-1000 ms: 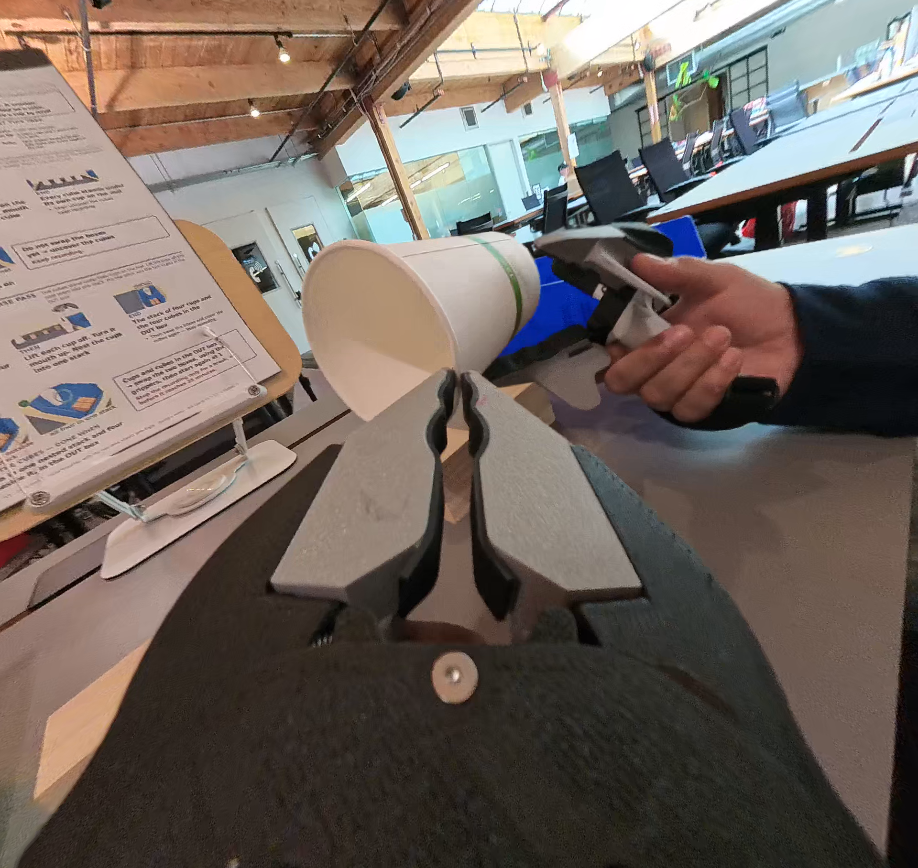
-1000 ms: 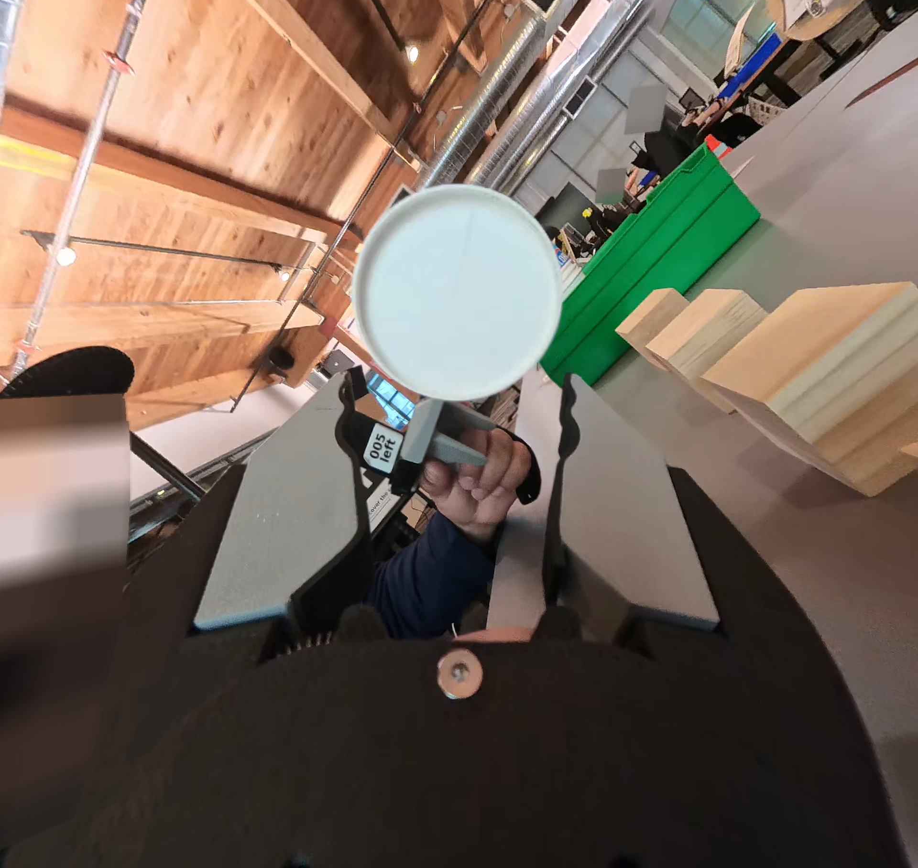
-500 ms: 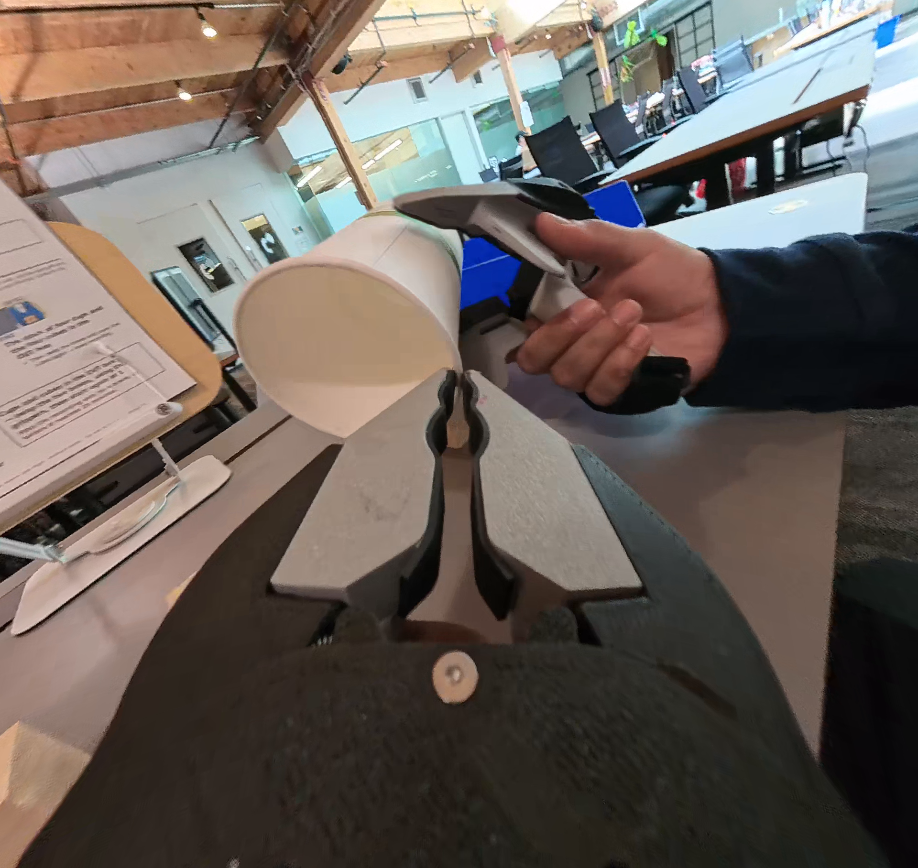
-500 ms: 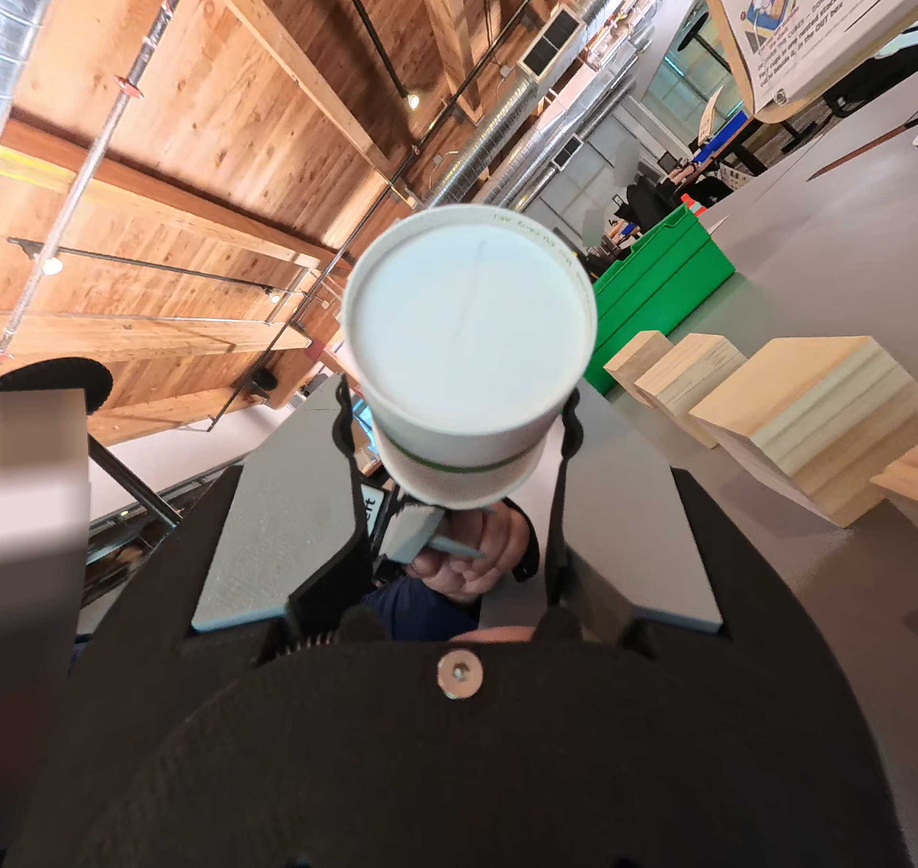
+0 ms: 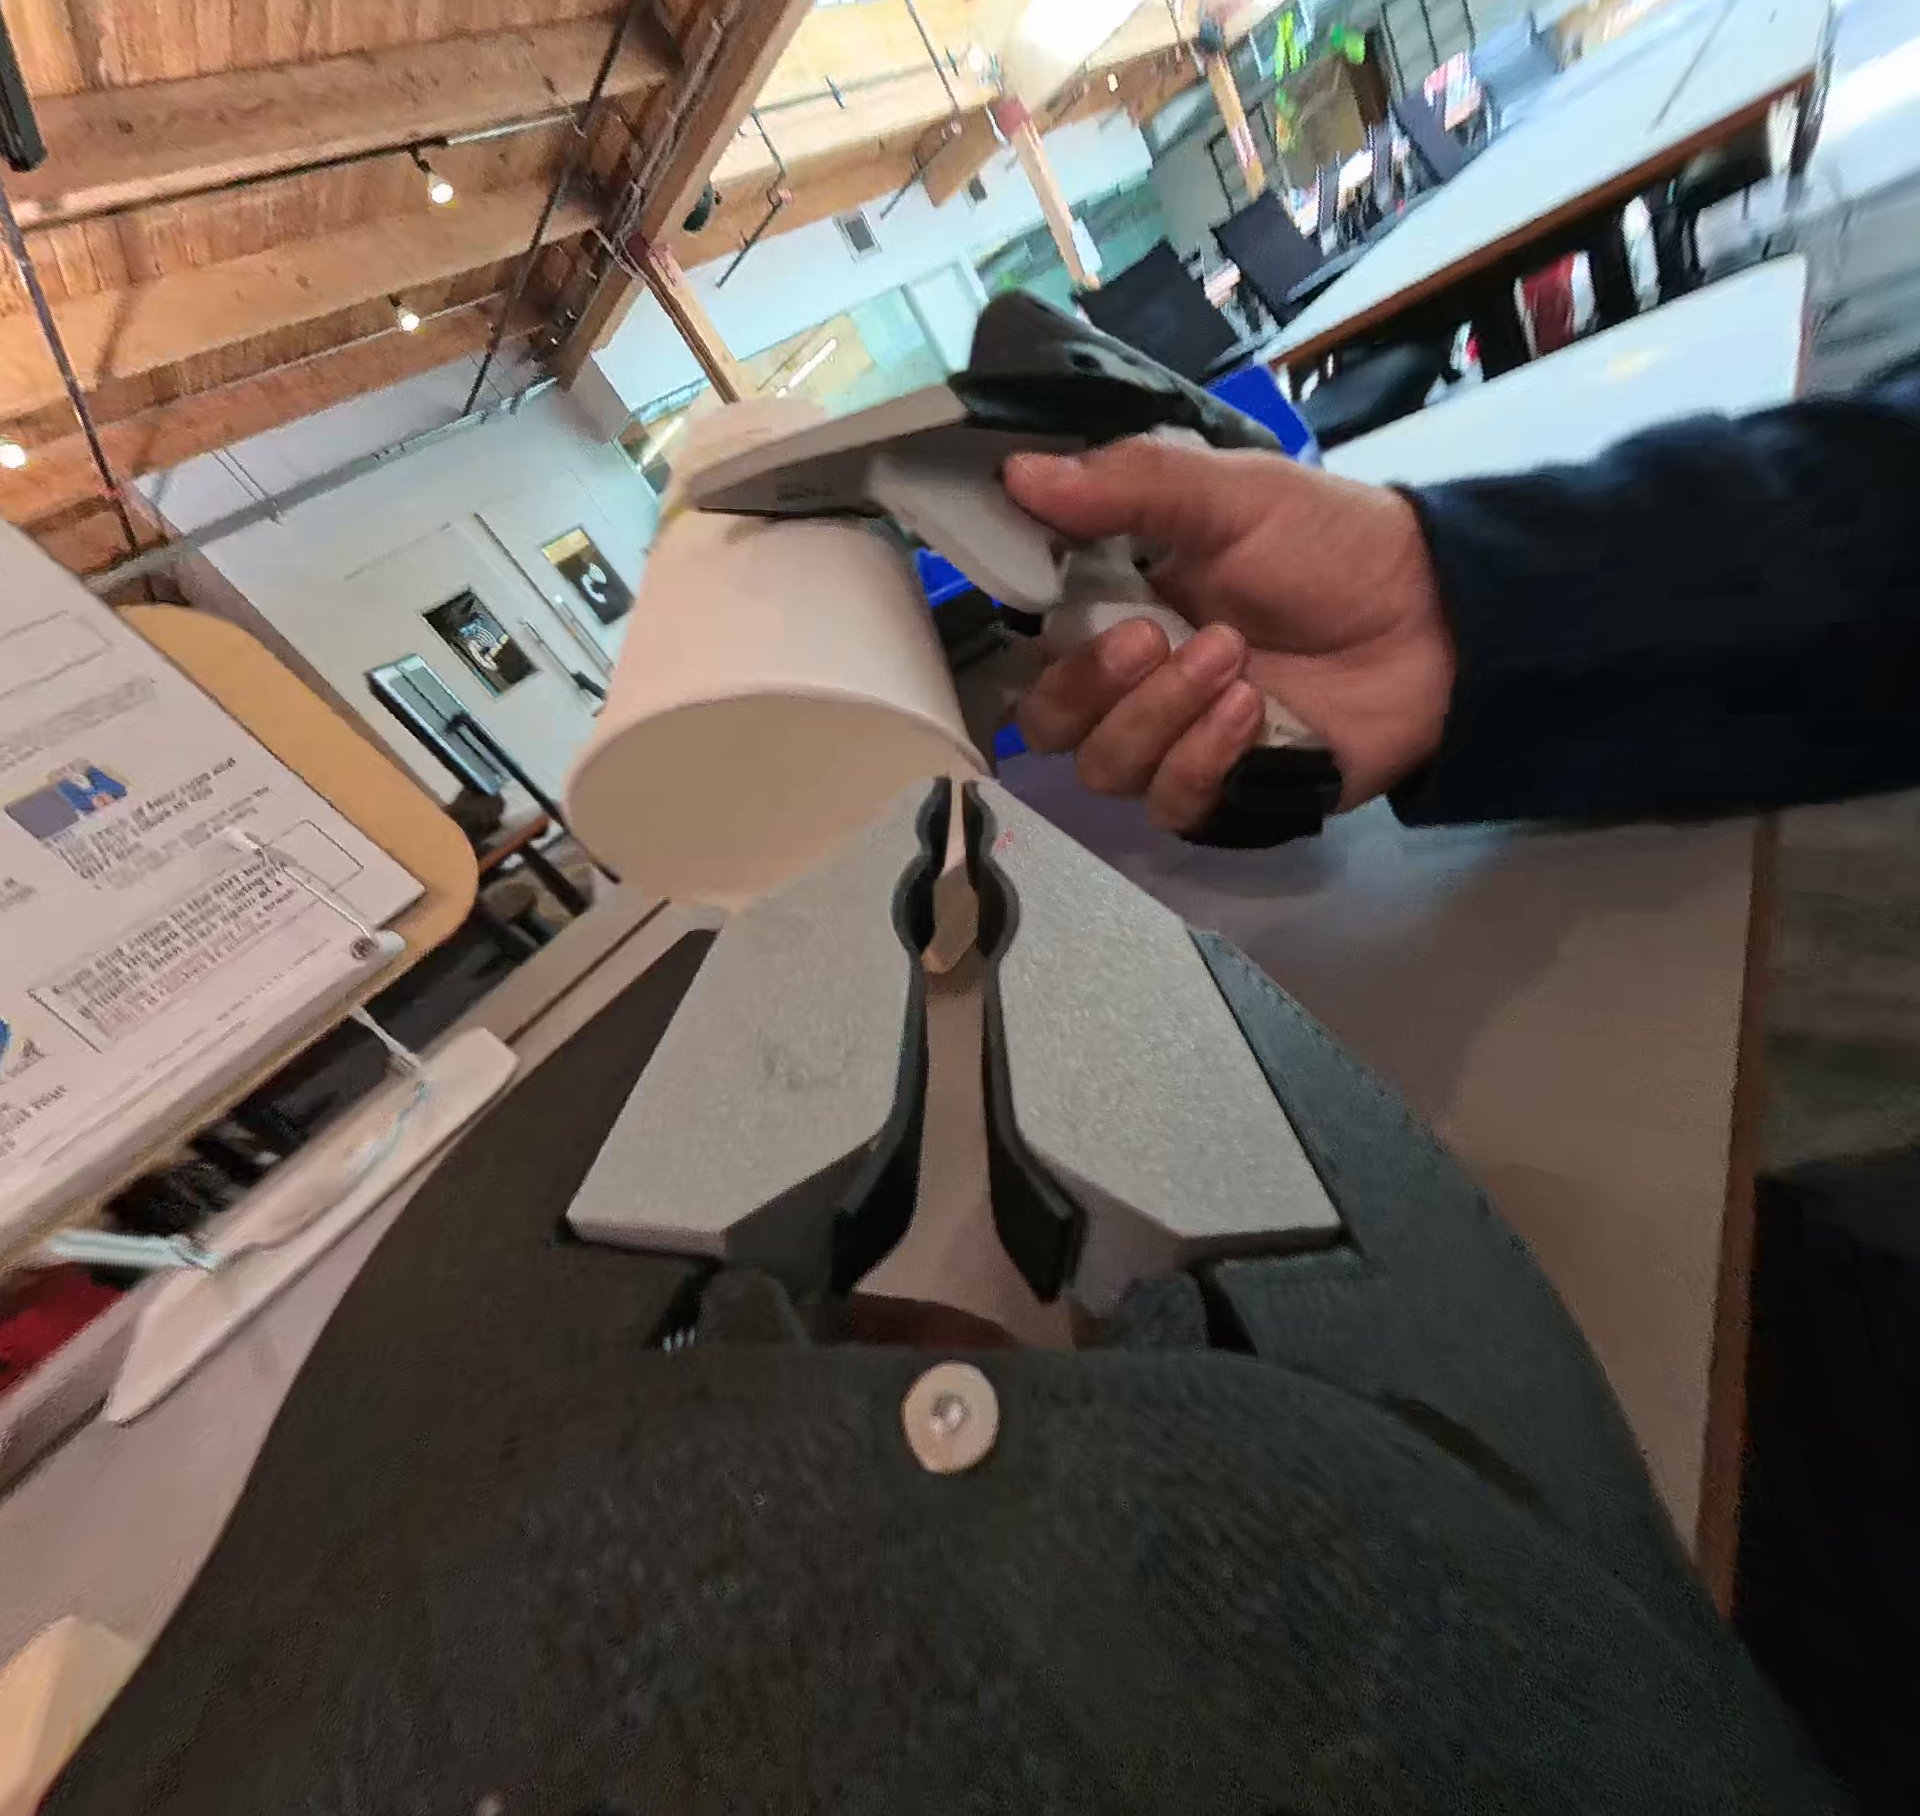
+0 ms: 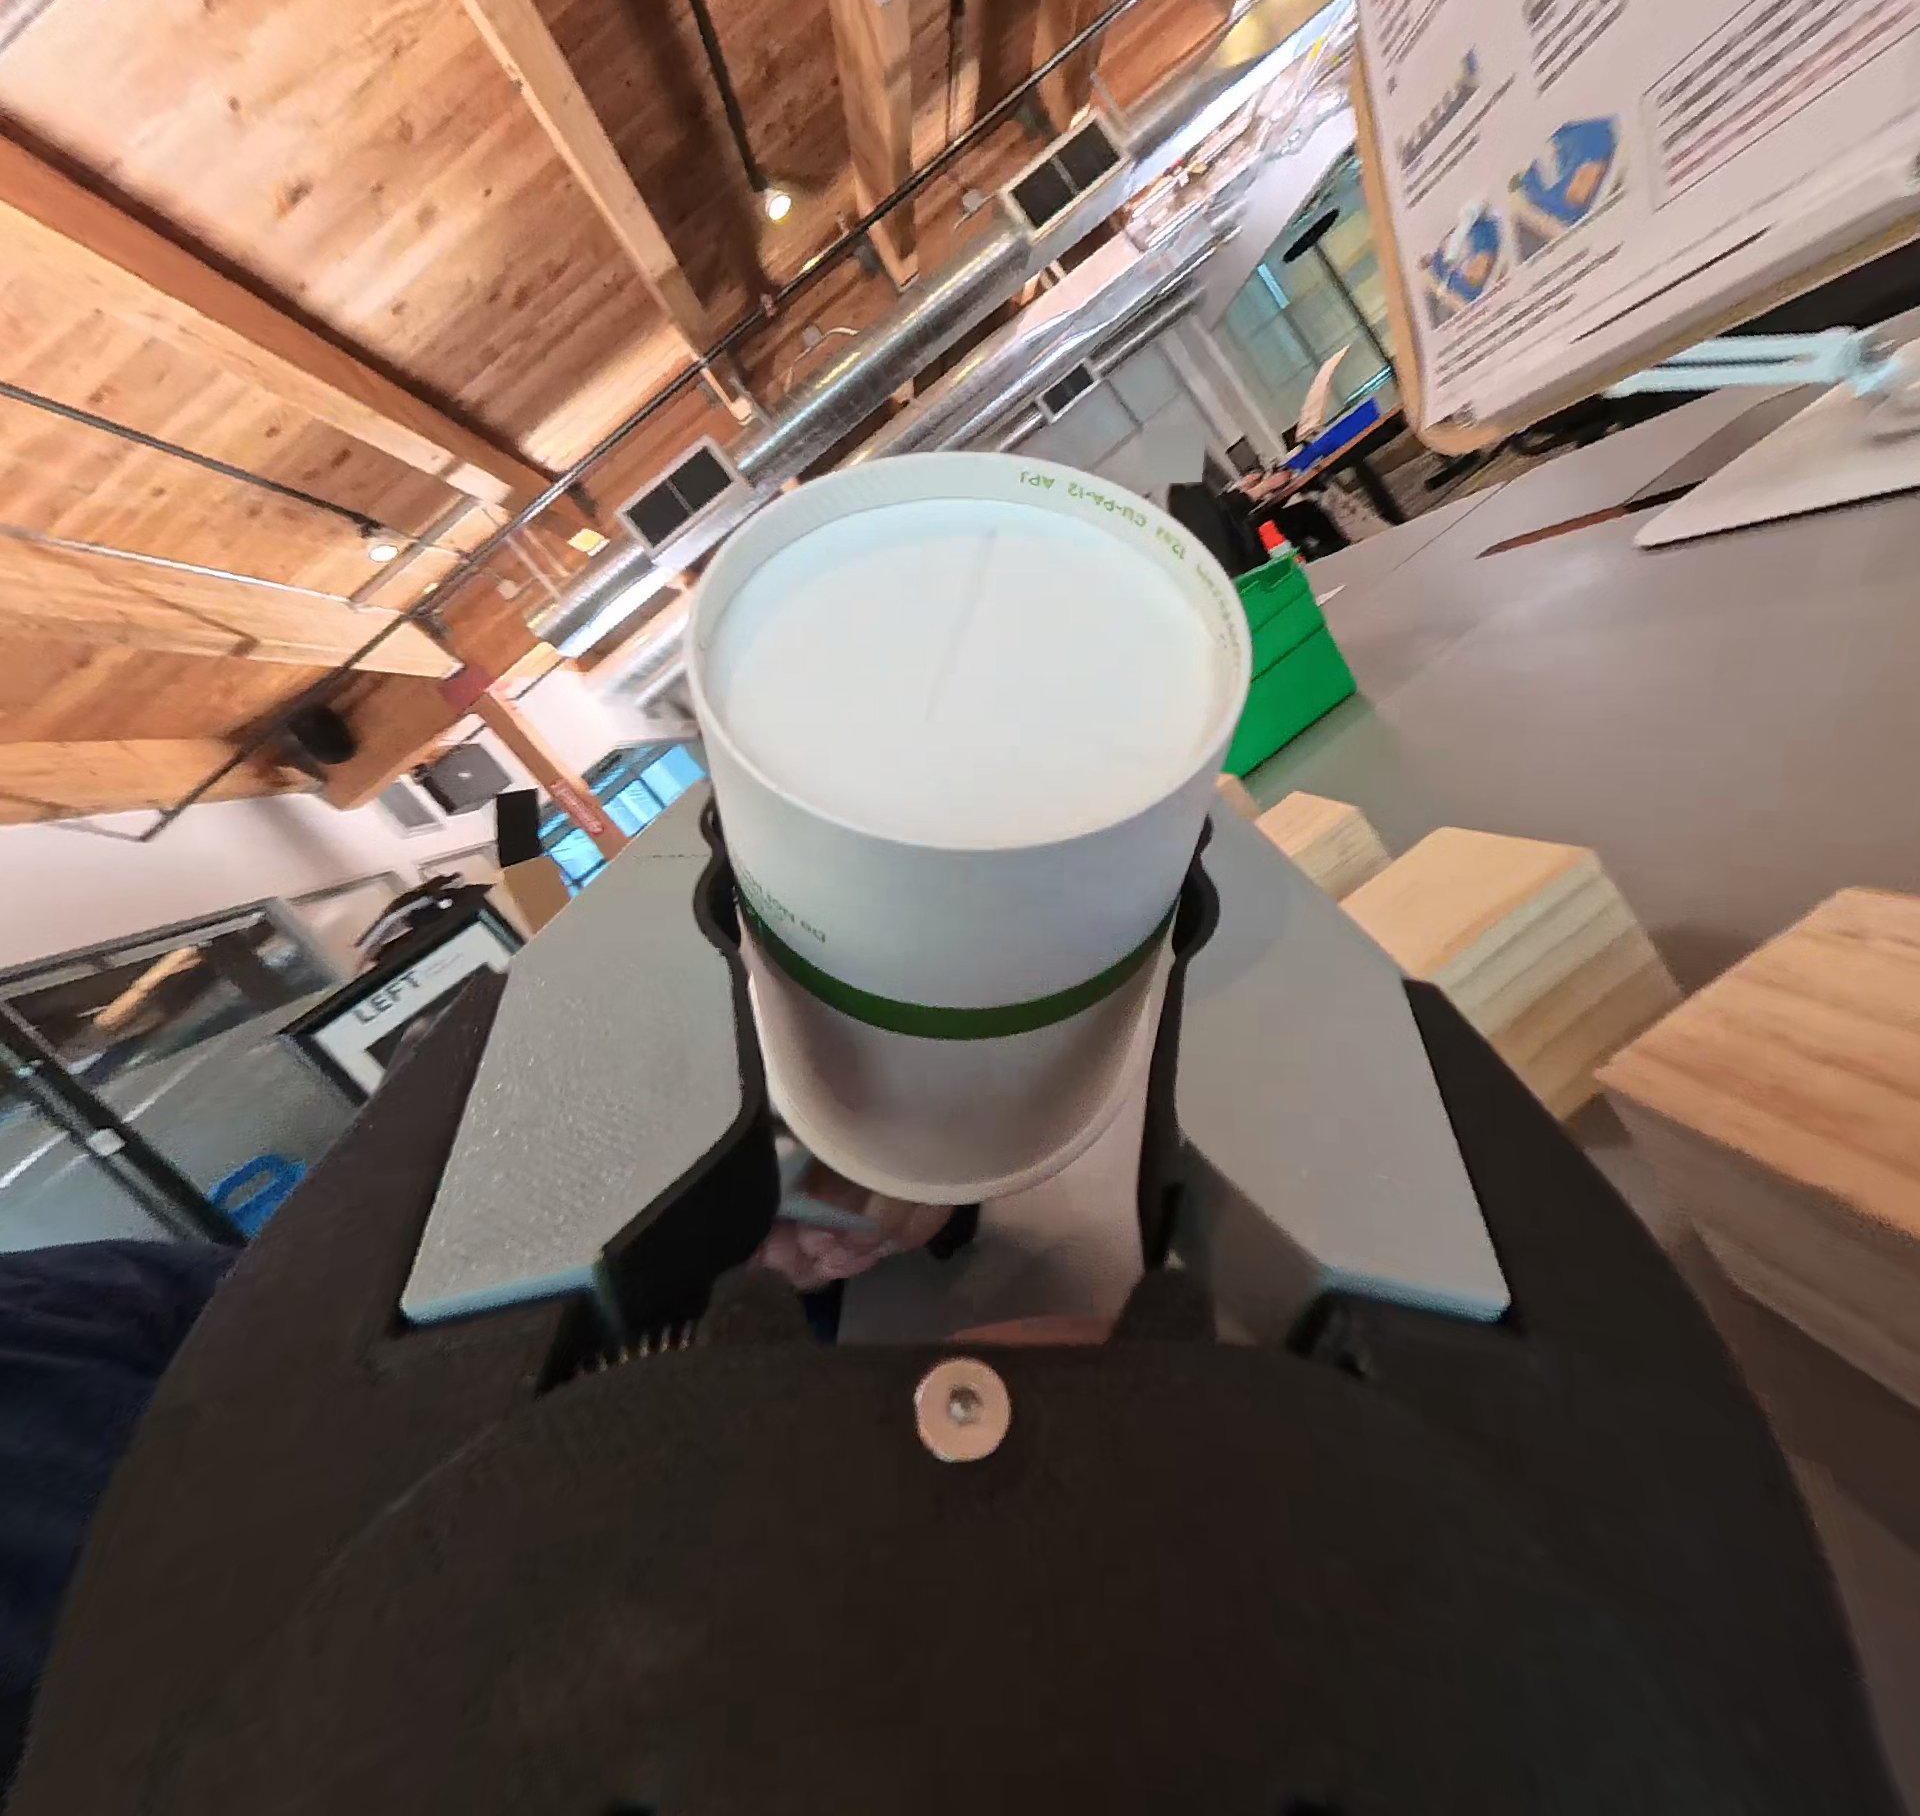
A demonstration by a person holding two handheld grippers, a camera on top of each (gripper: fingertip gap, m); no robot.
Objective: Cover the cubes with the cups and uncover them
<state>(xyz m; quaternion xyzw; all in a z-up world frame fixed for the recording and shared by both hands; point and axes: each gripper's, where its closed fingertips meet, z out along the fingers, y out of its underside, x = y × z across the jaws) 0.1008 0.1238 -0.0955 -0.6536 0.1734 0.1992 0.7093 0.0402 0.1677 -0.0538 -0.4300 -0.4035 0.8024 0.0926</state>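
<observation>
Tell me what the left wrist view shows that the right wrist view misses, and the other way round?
Only the left wrist view shows a hand gripping the right tool's handle, black chairs, and the left tool pinching the cup's rim.

Only the right wrist view shows the cup's closed base, its green band, wooden cubes, a green bin and silver ducts.

Both show the white cup, the grey table, the instruction board and wooden ceiling beams.

Green bin (image 6: 1288,665) sits way back on the grey counter (image 6: 1621,727), instruction board (image 5: 156,893) on a stand, office chairs (image 5: 1164,296) behind.
</observation>
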